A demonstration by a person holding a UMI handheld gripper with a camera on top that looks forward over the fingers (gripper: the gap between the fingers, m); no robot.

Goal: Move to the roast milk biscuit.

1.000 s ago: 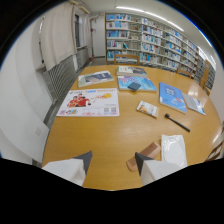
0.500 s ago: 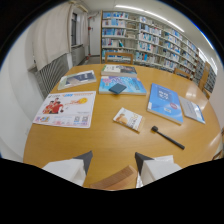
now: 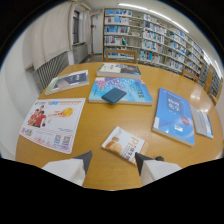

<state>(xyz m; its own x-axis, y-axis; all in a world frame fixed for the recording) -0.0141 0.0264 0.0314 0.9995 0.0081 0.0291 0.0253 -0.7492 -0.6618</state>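
Just ahead of the gripper point(image 3: 113, 167), whose fingers were spread apart and grasping nothing, lay the biscuit packet point(image 3: 125, 144) on the wooden table point(image 3: 100, 120). It had drawn much nearer than half a second before, so the approach looked nearly complete.

The gripper point(image 3: 113, 161) has its fingers spread apart over the table point(image 3: 95, 127); the biscuit pack point(image 3: 124, 144) lies just ahead, between the tips; a poster point(image 3: 52, 121) lies left; a blue book point(image 3: 174, 115) right.
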